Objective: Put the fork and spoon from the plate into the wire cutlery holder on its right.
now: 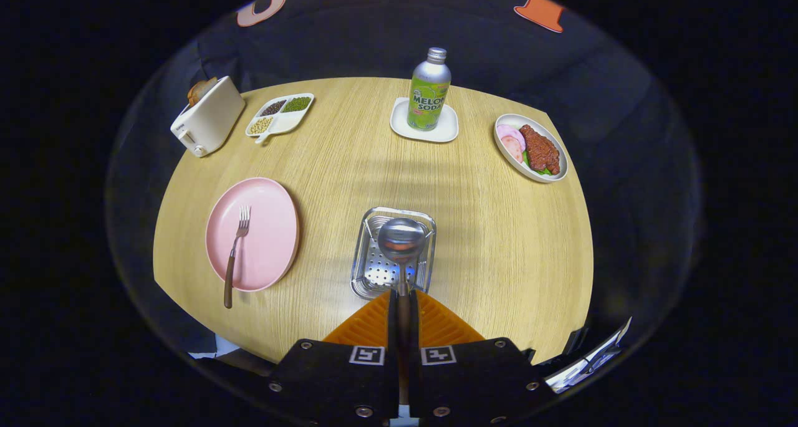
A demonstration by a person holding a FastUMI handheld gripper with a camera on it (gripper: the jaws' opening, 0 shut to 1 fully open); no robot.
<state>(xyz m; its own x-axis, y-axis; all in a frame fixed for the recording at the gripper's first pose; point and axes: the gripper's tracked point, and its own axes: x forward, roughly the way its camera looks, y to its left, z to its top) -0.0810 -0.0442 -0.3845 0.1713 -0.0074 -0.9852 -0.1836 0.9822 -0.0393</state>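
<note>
steel spoon point(402, 243) pinched by its handle between the gripper's point(403, 299) closed fingers hangs over the wire holder point(368, 271) just ahead, where an early release could bounce it out.

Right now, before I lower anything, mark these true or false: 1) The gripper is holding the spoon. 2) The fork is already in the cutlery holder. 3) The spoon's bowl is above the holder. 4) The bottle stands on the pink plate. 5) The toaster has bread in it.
1) True: the gripper is shut on the spoon handle.
2) False: the fork lies on the pink plate, its handle over the rim.
3) True: it hangs over the cutlery holder.
4) False: the bottle stands on a white coaster.
5) True: bread pokes out of the toaster.
</note>
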